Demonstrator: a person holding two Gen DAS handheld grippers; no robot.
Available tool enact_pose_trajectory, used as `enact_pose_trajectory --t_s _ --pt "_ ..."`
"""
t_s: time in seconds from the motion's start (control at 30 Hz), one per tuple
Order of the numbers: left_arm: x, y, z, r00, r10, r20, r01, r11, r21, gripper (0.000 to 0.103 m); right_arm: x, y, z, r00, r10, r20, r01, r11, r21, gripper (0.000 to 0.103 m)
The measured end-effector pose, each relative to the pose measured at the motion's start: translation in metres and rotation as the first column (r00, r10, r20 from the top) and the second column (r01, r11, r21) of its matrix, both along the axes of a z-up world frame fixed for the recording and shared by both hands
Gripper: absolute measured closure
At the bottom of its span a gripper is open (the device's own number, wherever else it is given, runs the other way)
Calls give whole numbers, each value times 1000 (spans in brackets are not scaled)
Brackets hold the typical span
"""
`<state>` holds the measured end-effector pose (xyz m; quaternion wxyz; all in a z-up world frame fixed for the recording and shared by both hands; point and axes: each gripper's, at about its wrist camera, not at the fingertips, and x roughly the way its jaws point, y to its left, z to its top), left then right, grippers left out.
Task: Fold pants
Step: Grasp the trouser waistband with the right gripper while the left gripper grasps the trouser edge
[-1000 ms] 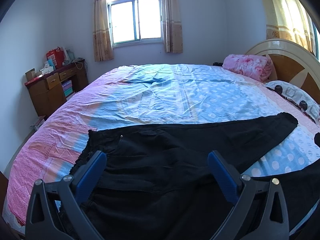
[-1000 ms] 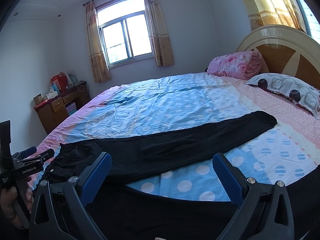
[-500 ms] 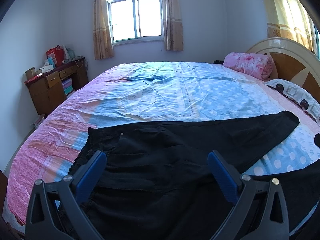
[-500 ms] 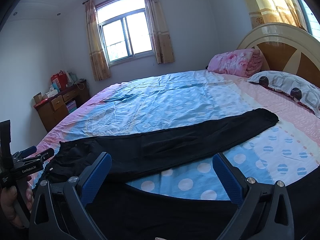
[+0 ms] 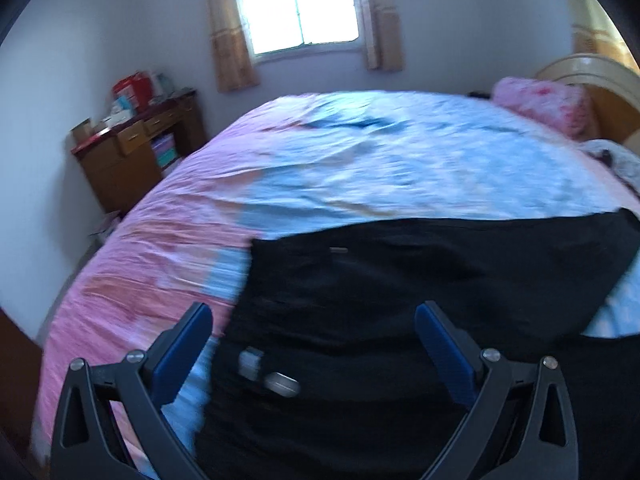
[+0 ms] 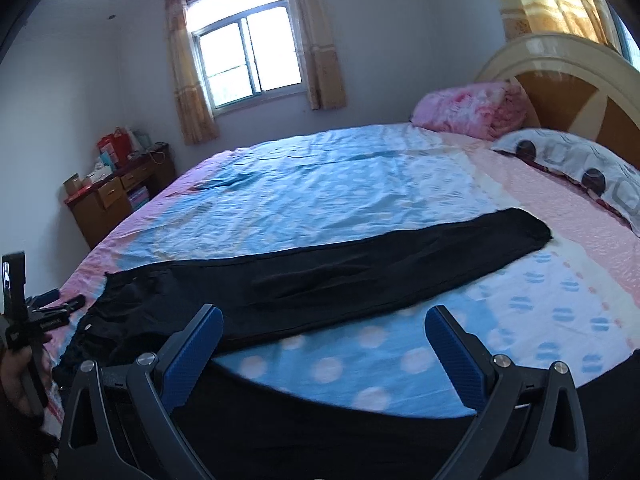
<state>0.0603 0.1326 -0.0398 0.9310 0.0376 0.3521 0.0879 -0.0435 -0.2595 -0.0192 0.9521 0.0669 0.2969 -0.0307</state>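
Black pants lie flat across mid-frame on my bed; my left gripper and right gripper hover spread wide, empty.

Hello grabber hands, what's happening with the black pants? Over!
Left gripper open, over waistband. Right gripper open, holding nothing. Black pants flat on bed, not yet folded. Nothing in the way.
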Motion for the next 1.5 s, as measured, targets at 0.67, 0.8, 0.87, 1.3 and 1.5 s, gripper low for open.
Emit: enact_pose_trajectory --t_s 0.67,0.8,0.87,1.3,1.5 --pt "140 55 -79 955 -61 -291 26 992 -121 65 90 -191 -1 955 -198 -219 218 973 71 27" --pt "143 60 -80 952 -82 -294 38 987 -153 65 137 -252 0 932 -254 -258 282 957 74 38" --pt "144 62 -79 950 -80 -301 33 987 -157 65 162 -274 -5 918 -279 -280 304 952 47 38" --pt "152 62 -80 939 -115 -325 65 985 -161 65 289 -349 -67 837 -210 -505 261 965 33 49" --pt "154 57 -83 947 -99 -305 54 987 -150 68 305 -346 -91 819 -192 -540 221 975 -10 58"
